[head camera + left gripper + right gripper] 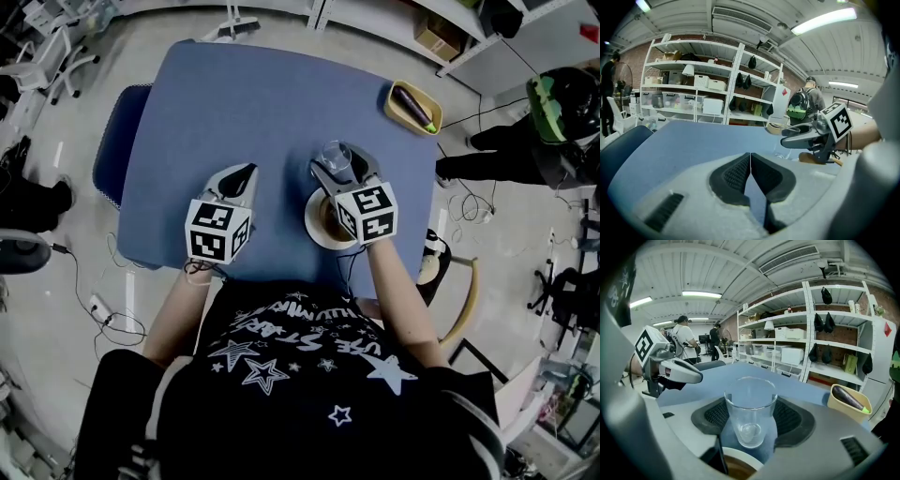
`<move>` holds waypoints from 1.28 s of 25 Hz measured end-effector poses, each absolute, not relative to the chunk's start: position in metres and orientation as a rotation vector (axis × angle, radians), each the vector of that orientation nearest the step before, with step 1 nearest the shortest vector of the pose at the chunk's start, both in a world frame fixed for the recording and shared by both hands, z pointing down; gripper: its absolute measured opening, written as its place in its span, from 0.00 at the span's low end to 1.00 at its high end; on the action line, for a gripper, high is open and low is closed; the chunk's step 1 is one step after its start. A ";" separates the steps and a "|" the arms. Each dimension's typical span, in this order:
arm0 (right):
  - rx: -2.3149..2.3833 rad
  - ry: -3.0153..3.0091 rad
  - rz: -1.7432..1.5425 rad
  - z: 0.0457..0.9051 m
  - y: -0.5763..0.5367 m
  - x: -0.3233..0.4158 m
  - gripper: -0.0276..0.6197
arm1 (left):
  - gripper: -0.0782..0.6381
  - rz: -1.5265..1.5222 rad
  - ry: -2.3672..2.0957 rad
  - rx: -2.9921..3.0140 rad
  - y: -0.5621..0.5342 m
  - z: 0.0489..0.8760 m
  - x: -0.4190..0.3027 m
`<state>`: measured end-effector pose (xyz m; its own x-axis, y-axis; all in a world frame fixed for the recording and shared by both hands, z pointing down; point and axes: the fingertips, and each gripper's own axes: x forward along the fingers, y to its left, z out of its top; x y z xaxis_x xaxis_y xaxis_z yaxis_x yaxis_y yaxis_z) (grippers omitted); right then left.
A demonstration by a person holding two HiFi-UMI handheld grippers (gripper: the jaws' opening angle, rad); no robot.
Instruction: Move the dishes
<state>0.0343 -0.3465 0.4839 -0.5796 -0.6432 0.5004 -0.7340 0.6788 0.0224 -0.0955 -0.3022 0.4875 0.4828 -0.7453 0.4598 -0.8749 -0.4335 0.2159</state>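
Right gripper [751, 418] pinching clear drinking glass [750, 399], table [187, 122] centre, 12 o'clock of white-rimmed bowl [312, 218] | left gripper [750, 161] pressed together, empty, at 9 | step: probably carrying glass | next: needs upright, gentle set-down.

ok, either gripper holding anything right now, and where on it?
The right gripper holds the clear glass, with its jaws on opposite sides of the lower body. The left gripper is shut on nothing.
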 end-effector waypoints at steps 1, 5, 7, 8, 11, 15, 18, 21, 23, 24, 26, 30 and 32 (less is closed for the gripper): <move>1.066 -2.416 0.253 0.484 -0.345 0.034 0.48 | 0.14 0.418 -1.345 2.309 -0.302 0.488 -0.095; 1.083 -2.417 0.253 0.484 -0.343 0.036 0.48 | 0.14 0.427 -1.338 2.314 -0.301 0.488 -0.092; 1.075 -2.420 0.257 0.485 -0.342 0.036 0.48 | 0.14 0.430 -1.336 2.318 -0.302 0.488 -0.090; 1.071 -2.421 0.260 0.486 -0.342 0.036 0.48 | 0.14 0.433 -1.334 2.322 -0.302 0.488 -0.089; 1.061 -2.413 0.256 0.487 -0.339 0.037 0.48 | 0.14 0.447 -1.327 2.336 -0.301 0.486 -0.085; 1.065 -2.399 0.250 0.483 -0.327 0.046 0.49 | 0.14 0.456 -1.322 2.355 -0.301 0.480 -0.082; 1.096 -2.386 0.259 0.480 -0.318 0.061 0.49 | 0.14 0.459 -1.327 2.370 -0.302 0.475 -0.078; 1.152 -2.363 0.287 0.481 -0.308 0.082 0.49 | 0.14 0.463 -1.313 2.382 -0.297 0.474 -0.070; 1.190 -2.343 0.318 0.483 -0.302 0.096 0.48 | 0.14 0.468 -1.301 2.387 -0.292 0.474 -0.064; 1.205 -2.333 0.339 0.485 -0.299 0.103 0.47 | 0.14 0.469 -1.297 2.389 -0.290 0.475 -0.061; 1.227 -2.308 0.390 0.489 -0.295 0.115 0.44 | 0.14 0.473 -1.290 2.389 -0.285 0.477 -0.057; 1.213 -2.253 0.516 0.506 -0.282 0.130 0.38 | 0.14 0.484 -1.278 2.385 -0.277 0.480 -0.048; 1.198 -2.232 0.561 0.514 -0.277 0.134 0.36 | 0.14 0.485 -1.277 2.385 -0.273 0.481 -0.045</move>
